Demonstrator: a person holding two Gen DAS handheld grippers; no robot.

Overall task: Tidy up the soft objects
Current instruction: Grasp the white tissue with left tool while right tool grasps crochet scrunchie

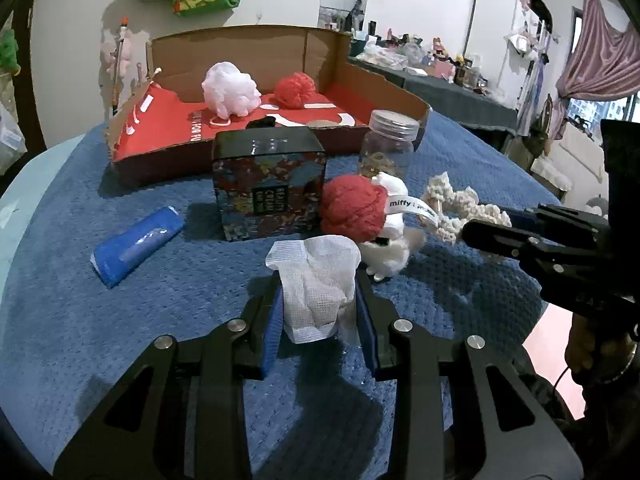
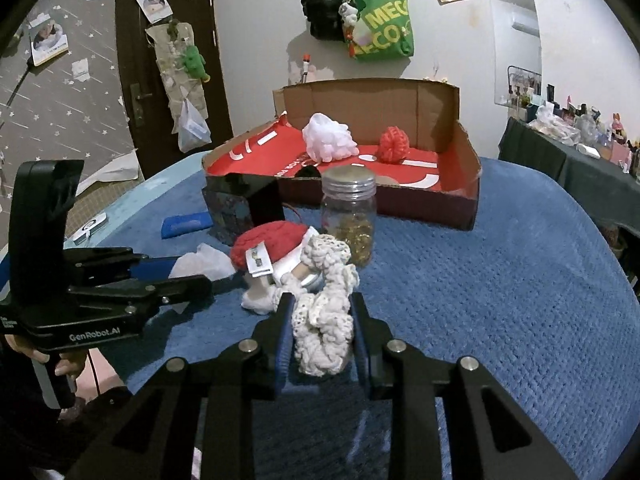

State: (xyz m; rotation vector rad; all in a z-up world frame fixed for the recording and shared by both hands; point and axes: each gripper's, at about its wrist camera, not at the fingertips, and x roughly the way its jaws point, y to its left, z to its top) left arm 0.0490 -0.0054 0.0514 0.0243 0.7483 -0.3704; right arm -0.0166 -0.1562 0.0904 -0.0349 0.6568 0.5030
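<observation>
Beside the "miffy"-tagged plush (image 1: 390, 236), left tongs (image 1: 318, 312) clamp gauze (image 1: 316, 288); right tongs (image 2: 322, 332) clamp crochet (image 2: 326, 320).

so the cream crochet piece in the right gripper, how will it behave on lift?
Probably floppy: the crochet piece lies bunched in loose folds between the right gripper fingers, so its free end should dangle. Likely light, being open yarn loops. It touches the plush toy, so it may drag or snag that.
</observation>
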